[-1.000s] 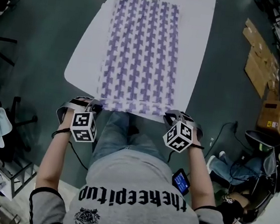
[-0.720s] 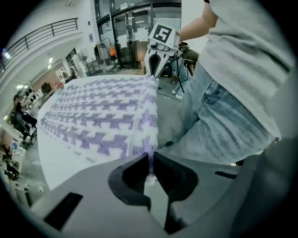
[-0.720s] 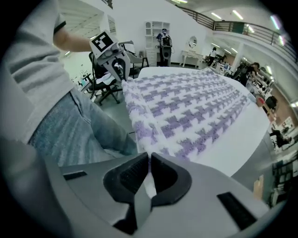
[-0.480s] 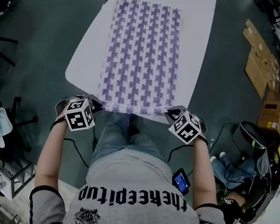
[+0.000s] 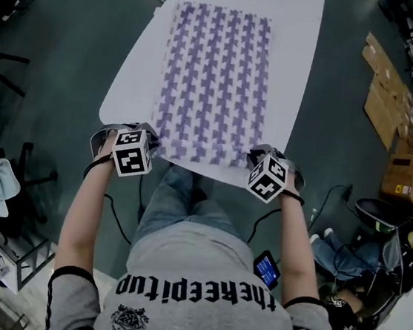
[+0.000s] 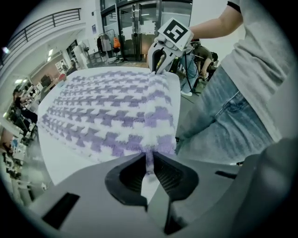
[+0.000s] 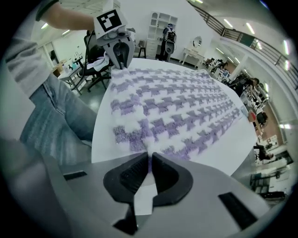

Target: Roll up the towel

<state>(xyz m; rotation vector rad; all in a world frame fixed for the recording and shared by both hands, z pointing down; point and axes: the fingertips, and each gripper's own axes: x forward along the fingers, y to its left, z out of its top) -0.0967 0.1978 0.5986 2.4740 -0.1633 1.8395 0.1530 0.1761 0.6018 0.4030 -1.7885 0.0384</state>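
Towel (image 5: 213, 79) flat on table (image 5: 297, 67); left gripper (image 6: 150, 162) and right gripper (image 7: 150, 160) each clamp a near corner, likely so that edge turns over evenly to start the roll.

Towel (image 5: 213, 79): rectangular, fluffy pile, with a repeating purple-and-white blocky check.

- Spread out in a single layer on the white desk (image 5: 286, 73), long axis running away from the person. Bare desk shows along both long sides.
- Far short edge lies flat and straight. The main body is flat, with no roll formed yet.
- Near short edge sits just inside the near rim of the desk.
- Near-left corner is pinched between the jaws of the left hand-held gripper (image 6: 150, 163), and near-right corner between the jaws of the right hand-held gripper (image 7: 150, 163).
- At both corners the cloth is gathered and raised slightly off the desk, and the pile is bunched there.
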